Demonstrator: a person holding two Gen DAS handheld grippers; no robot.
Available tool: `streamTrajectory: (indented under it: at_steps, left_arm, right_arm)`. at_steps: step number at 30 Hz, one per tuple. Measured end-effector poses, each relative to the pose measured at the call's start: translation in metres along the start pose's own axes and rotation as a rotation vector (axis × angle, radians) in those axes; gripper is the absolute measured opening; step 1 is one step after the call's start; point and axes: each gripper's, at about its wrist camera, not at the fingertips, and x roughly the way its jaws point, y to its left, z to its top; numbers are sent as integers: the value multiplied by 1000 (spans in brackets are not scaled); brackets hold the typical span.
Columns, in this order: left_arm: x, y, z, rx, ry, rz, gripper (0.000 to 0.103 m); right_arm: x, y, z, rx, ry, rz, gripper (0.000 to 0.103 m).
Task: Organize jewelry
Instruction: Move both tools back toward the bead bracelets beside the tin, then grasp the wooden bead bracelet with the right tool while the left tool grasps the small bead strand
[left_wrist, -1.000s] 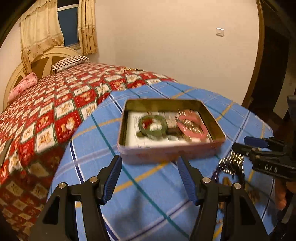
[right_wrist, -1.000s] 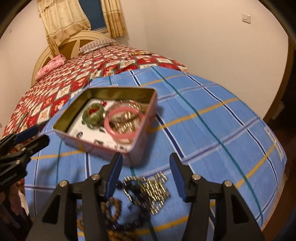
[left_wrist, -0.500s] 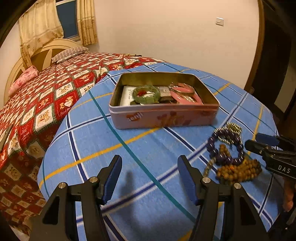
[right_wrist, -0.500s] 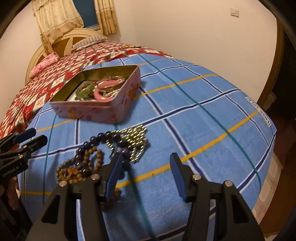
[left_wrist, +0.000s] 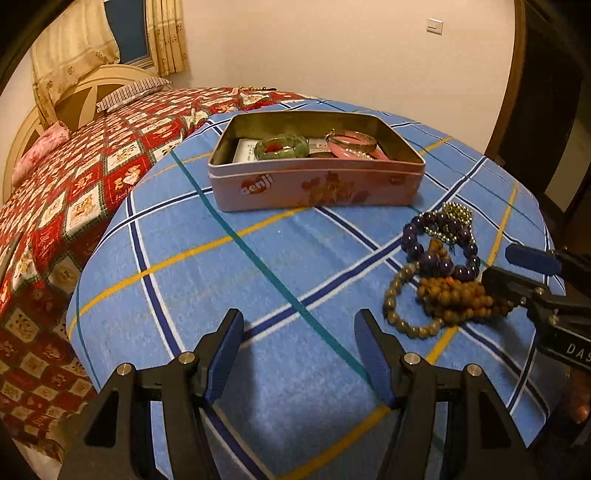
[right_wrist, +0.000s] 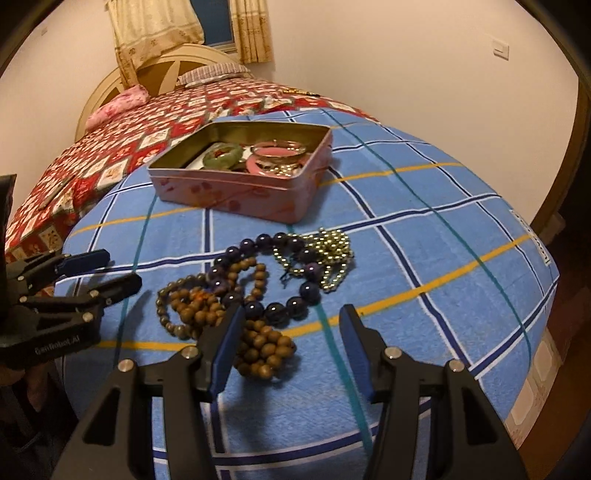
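Observation:
A pink tin (left_wrist: 314, 184) (right_wrist: 236, 192) stands open on the blue checked cloth, holding a green bangle (left_wrist: 282, 146) (right_wrist: 223, 156) and a pink bangle (left_wrist: 352, 146) (right_wrist: 277, 158). Nearer lies a heap of jewelry: a purple bead bracelet (left_wrist: 439, 247) (right_wrist: 266, 273), a gold bead chain (left_wrist: 456, 218) (right_wrist: 328, 254) and brown wooden bead strands (left_wrist: 454, 295) (right_wrist: 229, 321). My left gripper (left_wrist: 297, 332) (right_wrist: 118, 269) hangs open over bare cloth, left of the heap. My right gripper (right_wrist: 291, 325) (left_wrist: 513, 266) is open just above the heap's near edge, its left finger over the brown beads. Neither holds anything.
The cloth covers a rounded table (left_wrist: 221, 280) that drops off at its near and right edges. A bed with a red patterned quilt (left_wrist: 92, 158) (right_wrist: 147, 133) sits behind and to the left. A dark wooden door frame (left_wrist: 517, 92) stands at the right.
Both grippers have pulled back from the tin toward the near side of the table. The bead heap, first under the right gripper, now lies in full view ahead of it.

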Motion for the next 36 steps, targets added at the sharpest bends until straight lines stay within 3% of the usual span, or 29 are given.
streamTrajectory:
  at_steps: [5, 9, 16, 17, 22, 30, 36]
  left_arm:
    - [2, 4, 0, -22, 8, -1, 63]
    - [1, 4, 0, -17, 4, 7, 63]
    - [3, 9, 0, -36, 0, 20, 63]
    - [3, 9, 0, -38, 0, 21, 63]
    - [3, 11, 0, -43, 0, 26, 63]
    - [6, 12, 5, -48, -3, 17, 63]
    - [12, -2, 18, -10, -12, -18, 63]
  right_arm:
    - [-8, 9, -3, -32, -22, 26, 57]
    - [1, 23, -6, -76, 20, 70, 56]
    - [23, 33, 7, -61, 27, 70, 39]
    - [24, 36, 10, -61, 25, 77, 32]
    - [23, 45, 8, -82, 20, 108, 27]
    - [2, 38, 8, -46, -91, 127, 23]
    - [-3, 37, 11, -35, -133, 95, 22]
